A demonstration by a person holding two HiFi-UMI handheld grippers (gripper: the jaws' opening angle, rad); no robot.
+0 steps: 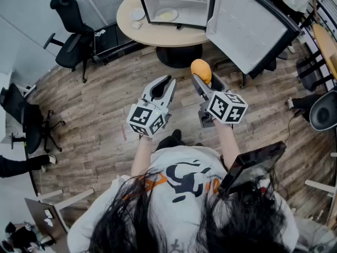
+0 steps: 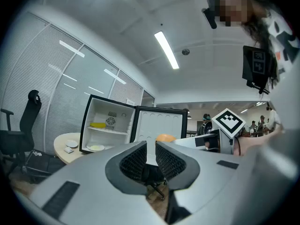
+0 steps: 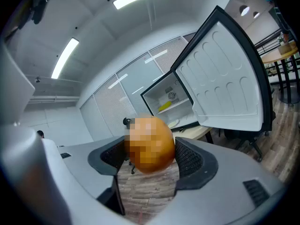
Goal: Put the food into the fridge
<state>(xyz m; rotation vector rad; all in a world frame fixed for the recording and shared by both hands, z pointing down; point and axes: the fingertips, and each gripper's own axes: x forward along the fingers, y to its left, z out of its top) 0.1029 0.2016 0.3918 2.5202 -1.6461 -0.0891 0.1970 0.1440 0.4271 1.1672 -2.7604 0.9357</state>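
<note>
Head view: I see the right gripper (image 1: 204, 80) at centre frame, its fingers (image 3: 191, 157) clenched on the round orange food (image 1: 200, 70), which is held in the air above the wooden floor (image 1: 95, 120). The left gripper (image 1: 167, 82) sits just beside it, on its left, with fingers (image 2: 134, 161) drawn nearly together and nothing between them. At the top of the frame the fridge (image 1: 181, 7) stands on the round counter (image 1: 158, 35). Its door (image 1: 253, 30) is swung open to the right, and a plate (image 1: 167, 15) lies inside.
</note>
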